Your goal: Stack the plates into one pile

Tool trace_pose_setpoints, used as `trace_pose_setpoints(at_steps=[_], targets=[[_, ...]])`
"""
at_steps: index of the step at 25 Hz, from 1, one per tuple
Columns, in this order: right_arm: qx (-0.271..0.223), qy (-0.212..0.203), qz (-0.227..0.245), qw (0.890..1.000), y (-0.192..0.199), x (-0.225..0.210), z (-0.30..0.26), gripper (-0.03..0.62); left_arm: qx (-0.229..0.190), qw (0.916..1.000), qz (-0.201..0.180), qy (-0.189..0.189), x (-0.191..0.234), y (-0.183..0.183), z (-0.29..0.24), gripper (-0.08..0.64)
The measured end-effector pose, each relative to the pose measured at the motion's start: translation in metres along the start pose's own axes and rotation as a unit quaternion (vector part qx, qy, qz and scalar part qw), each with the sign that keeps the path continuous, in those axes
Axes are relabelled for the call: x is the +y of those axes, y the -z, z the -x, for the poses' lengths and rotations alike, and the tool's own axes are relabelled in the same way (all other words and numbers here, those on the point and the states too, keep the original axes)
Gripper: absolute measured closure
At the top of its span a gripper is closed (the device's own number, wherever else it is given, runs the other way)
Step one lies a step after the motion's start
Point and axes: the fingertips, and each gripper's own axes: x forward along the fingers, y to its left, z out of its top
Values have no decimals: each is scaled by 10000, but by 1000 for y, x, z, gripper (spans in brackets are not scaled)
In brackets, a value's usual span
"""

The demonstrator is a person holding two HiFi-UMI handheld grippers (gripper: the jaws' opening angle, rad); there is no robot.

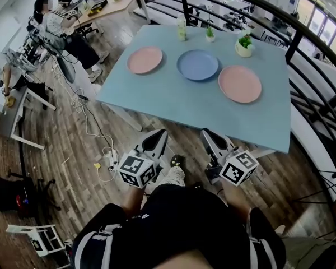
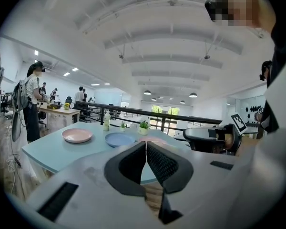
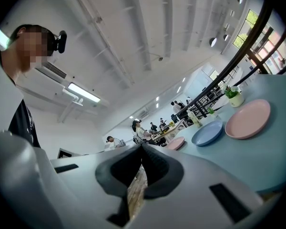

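Observation:
Three plates lie apart in a row on the light blue table (image 1: 173,102): a pink plate (image 1: 144,60) at the left, a blue plate (image 1: 197,65) in the middle, another pink plate (image 1: 239,84) at the right. Both grippers hang in front of the table's near edge, short of it and over the floor. The left gripper (image 1: 160,134) is shut and holds nothing. The right gripper (image 1: 208,133) is shut and empty too. In the left gripper view the left pink plate (image 2: 77,135) and blue plate (image 2: 120,139) show beyond the touching jaws. In the right gripper view the nearest pink plate (image 3: 248,119) lies to the right.
Two small potted plants (image 1: 245,45) and a pale bottle (image 1: 181,28) stand along the table's far edge. A black railing (image 1: 316,102) curves round the right side. Cables and a power strip (image 1: 110,160) lie on the wood floor at the left. People sit at desks (image 1: 64,27) at the far left.

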Motion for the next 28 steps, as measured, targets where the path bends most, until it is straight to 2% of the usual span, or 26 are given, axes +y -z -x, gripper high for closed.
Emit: trace_pose_setpoints(at_steps=[9,19,28], targets=[[-137,248,142,9995,-23,-25,5,591,-92,9998,-15,173,2,-9,-36,543],[-399,790,290,9957,-55,-75,1,591,-164,9969,-124,756,12,-29,-112,543],[-589,1418,198,9879,-87,-125,-39,591,23,9916,-92,1293,55,-49,-191,543]])
